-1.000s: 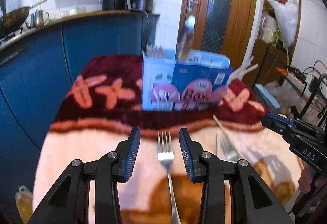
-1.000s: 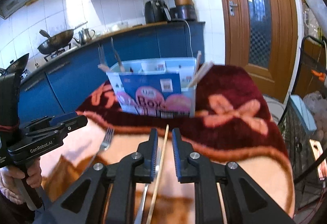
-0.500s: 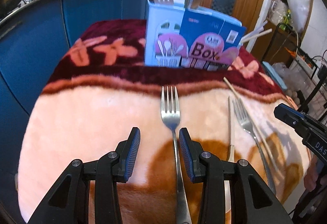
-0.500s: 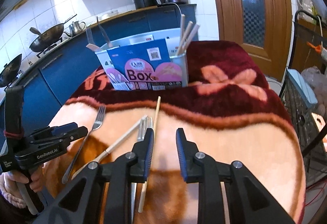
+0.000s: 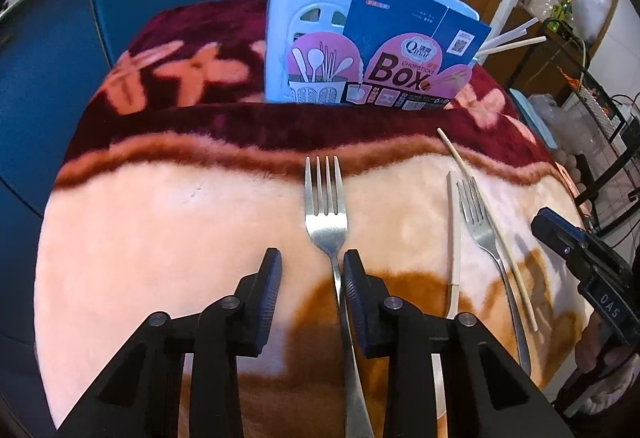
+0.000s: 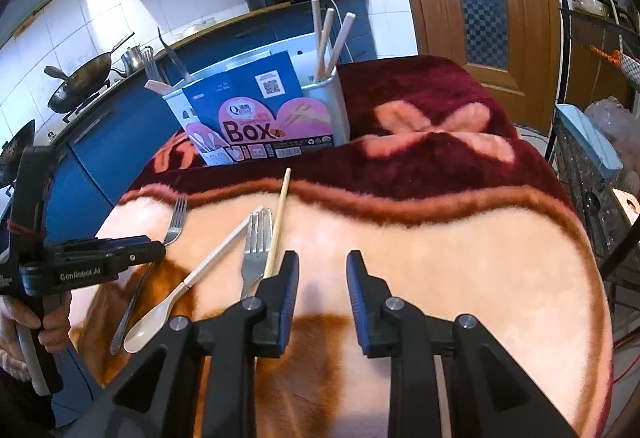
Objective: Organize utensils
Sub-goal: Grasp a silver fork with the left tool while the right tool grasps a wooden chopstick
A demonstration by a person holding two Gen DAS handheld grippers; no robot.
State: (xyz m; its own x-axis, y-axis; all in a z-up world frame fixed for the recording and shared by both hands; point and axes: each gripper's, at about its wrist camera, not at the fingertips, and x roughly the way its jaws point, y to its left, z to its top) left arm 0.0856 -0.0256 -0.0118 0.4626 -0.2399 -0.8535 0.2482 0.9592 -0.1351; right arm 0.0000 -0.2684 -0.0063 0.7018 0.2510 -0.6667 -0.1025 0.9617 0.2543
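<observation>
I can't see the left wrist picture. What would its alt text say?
A hand-held gripper reaches down over a fork lying on a plush blanket, its jaws closing with the fork's neck between them. To the right lie a spoon, a second fork and a chopstick; behind stands a utensil box.

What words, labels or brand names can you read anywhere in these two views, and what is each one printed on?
"Box": blue and pink card on the front of the utensil holder.
"CHOPSTICKS": small, above "Box" on that card, left wrist view.
"GenRobot.AI": side of the left gripper.
"DAS": side of the right gripper.
The logo starting with "Q", the QR code and the bottom fine print on the card are too small to read.
</observation>
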